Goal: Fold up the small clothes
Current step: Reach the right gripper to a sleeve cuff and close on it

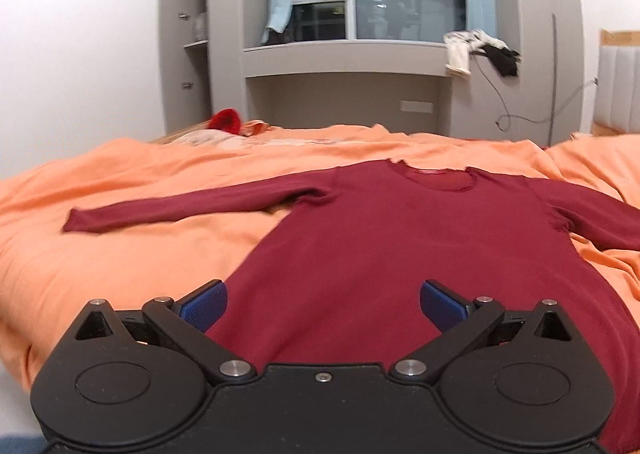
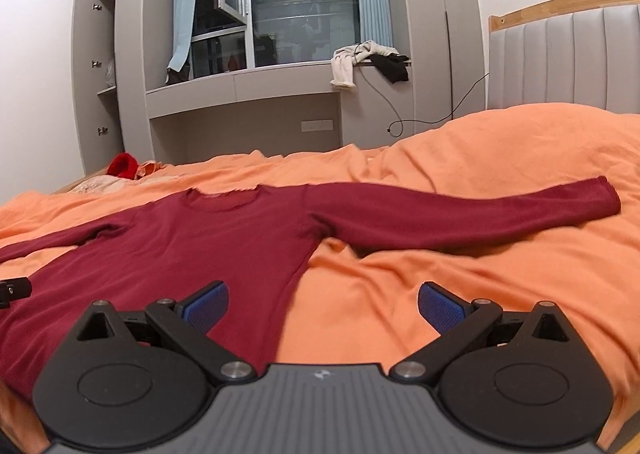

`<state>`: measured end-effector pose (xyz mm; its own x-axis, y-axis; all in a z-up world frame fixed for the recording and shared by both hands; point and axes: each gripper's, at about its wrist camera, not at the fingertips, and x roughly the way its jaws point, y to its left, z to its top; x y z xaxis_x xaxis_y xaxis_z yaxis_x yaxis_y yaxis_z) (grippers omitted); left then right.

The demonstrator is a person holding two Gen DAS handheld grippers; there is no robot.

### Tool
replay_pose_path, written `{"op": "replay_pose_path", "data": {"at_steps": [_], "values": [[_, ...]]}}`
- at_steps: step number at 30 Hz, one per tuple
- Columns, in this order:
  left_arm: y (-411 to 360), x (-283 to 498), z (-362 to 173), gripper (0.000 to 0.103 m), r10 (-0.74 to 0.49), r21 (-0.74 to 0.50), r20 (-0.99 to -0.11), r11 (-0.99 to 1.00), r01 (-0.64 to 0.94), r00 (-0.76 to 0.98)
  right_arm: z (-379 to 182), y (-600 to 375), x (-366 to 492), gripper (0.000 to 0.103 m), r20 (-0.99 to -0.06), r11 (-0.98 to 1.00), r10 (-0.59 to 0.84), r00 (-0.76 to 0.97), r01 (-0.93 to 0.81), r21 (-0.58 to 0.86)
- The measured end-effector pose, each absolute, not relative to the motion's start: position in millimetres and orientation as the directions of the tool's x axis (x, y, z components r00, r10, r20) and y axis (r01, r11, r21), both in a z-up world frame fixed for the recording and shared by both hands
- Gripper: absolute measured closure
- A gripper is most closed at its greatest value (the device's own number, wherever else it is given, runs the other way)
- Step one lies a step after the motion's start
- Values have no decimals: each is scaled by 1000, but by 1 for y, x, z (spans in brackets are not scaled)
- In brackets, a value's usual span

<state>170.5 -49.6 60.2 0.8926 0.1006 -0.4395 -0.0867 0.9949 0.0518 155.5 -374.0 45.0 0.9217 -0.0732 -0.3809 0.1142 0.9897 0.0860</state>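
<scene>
Maroon shirt (image 1: 400, 238) flat on orange bedspread (image 1: 120, 254), sleeves spread.

Plenty of open orange bedspread (image 2: 400, 310) along the near edge and out to both sides of the dark red shirt (image 1: 380, 246), so nothing blocks a pass there. Only clutter is a red bundle (image 1: 226, 120) at the far left corner of the bed; the duvet humps up (image 2: 520, 142) toward the headboard.

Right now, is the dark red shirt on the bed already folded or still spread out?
Spread out. The dark red shirt lies flat on the orange bedcover, both long sleeves stretched sideways, neckline far; no part is turned over.
</scene>
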Motion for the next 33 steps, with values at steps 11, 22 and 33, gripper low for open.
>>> {"op": "replay_pose_path", "data": {"at_steps": [11,22,33], "values": [[-84,265,52,0,19,110,-539,993,48,842,54,-489,213,0,-323,907,-170,931,276,318],[-93,306,26,0,13,147,-553,986,82,833,41,-558,254,0,-379,779,-398,835,526,342],[-78,299,7,0,-43,68,-557,993,97,829,9,-571,246,0,-355,783,-455,817,557,276]]}}
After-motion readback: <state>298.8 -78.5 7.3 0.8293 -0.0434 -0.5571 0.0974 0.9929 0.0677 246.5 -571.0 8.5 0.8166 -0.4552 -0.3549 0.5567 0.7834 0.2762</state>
